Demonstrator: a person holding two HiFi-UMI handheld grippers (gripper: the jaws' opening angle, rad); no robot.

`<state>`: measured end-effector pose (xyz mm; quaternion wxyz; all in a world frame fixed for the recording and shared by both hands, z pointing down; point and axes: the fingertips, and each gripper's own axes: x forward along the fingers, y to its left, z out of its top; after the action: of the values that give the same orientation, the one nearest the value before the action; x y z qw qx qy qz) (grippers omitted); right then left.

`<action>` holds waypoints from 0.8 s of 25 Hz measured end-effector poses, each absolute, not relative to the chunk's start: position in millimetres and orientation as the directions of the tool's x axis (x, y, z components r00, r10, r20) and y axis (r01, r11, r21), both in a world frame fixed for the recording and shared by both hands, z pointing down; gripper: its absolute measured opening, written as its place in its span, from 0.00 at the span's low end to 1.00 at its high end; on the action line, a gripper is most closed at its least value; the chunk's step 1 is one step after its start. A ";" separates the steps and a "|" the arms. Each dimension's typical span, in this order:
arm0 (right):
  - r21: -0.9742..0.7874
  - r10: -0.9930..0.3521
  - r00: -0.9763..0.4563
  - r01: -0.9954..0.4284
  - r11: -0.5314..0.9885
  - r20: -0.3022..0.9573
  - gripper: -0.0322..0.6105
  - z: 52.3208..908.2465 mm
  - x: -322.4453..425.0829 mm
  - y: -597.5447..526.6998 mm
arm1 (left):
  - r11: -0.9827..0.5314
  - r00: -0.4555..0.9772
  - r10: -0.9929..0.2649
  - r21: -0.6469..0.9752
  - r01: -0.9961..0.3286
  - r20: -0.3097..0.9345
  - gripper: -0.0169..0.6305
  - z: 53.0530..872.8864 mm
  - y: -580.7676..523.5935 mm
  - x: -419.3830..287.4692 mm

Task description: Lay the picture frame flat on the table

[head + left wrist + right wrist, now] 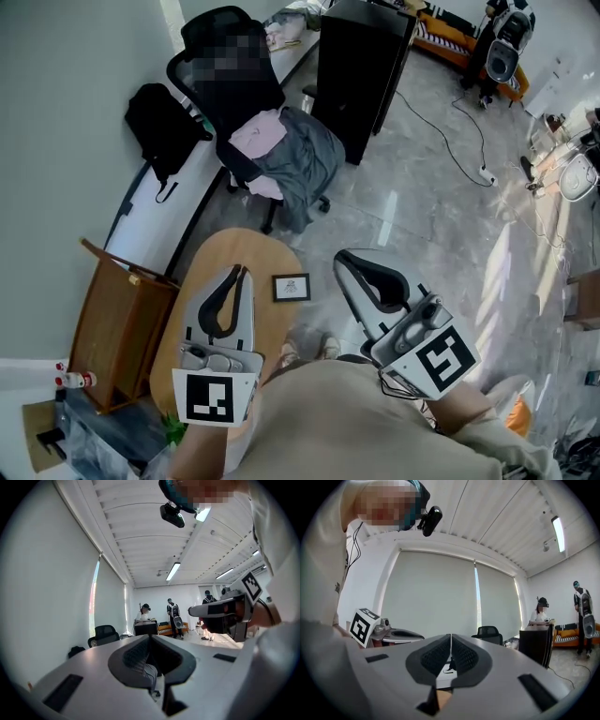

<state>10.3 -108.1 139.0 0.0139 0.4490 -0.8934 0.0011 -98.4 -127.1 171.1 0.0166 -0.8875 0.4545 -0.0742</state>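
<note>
— What takes up the most room?

— A rounded, light-wood table (217, 255), lower left of centre in the head view. Its top is seen from almost straight above.

— And the two tools?

— The left gripper (243, 270), pale grey with black pads, is at the lower left, its tips over the wood. In its own view the left gripper (150, 637) has its jaws pressed together at the tips, with nothing between them. The right gripper (342, 255) is at the lower centre right, past the table's right edge with grey floor behind it. Its own view shows the same: the right gripper (451, 637) is closed, pad against pad, and holds nothing. Neither touches anything on the table.

— Now the thing that matters.

— A small rectangular picture frame with a thin dark border (292, 287). Inside is a pale sheet with a small dark mark near its middle; I cannot make out what the mark is.

— Where is it, and how does it lie?

— Near the table's right edge, about the centre of the head view, flat on the wood and face up. Its long axis runs left to right across the picture, almost level. It lies between the two sets of tips, apart from both.
</note>
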 end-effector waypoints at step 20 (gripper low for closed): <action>0.043 -0.756 -0.647 -0.756 0.653 0.103 0.05 151.8 -6.6 -85.2 | -0.547 0.533 -0.837 -0.125 -0.828 0.127 0.05 177.2 -97.7 -111.6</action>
<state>-6.6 -85.2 151.8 0.0559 0.4164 -0.9074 0.0019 -111.6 -97.7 177.2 0.0248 -0.8752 0.4755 -0.0858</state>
